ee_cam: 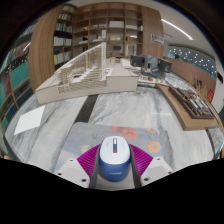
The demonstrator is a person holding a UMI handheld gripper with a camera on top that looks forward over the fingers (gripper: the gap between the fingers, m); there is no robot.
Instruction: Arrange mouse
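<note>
A blue and white computer mouse (113, 160) sits between my gripper's (113, 166) two fingers, its white top with a small red mark facing up. The magenta pads (87, 161) lie against both of its sides, so the fingers are shut on it. It is held just above a grey marbled table (60, 125). A faint pink and orange patch (128, 131) lies on the table just ahead of the mouse.
A large pale wooden architectural model (85, 75) stands on the table beyond the fingers to the left. A dark tray-like object (187, 101) lies to the right. Small items (150, 68) stand further back. Shelving (105, 20) lines the far wall.
</note>
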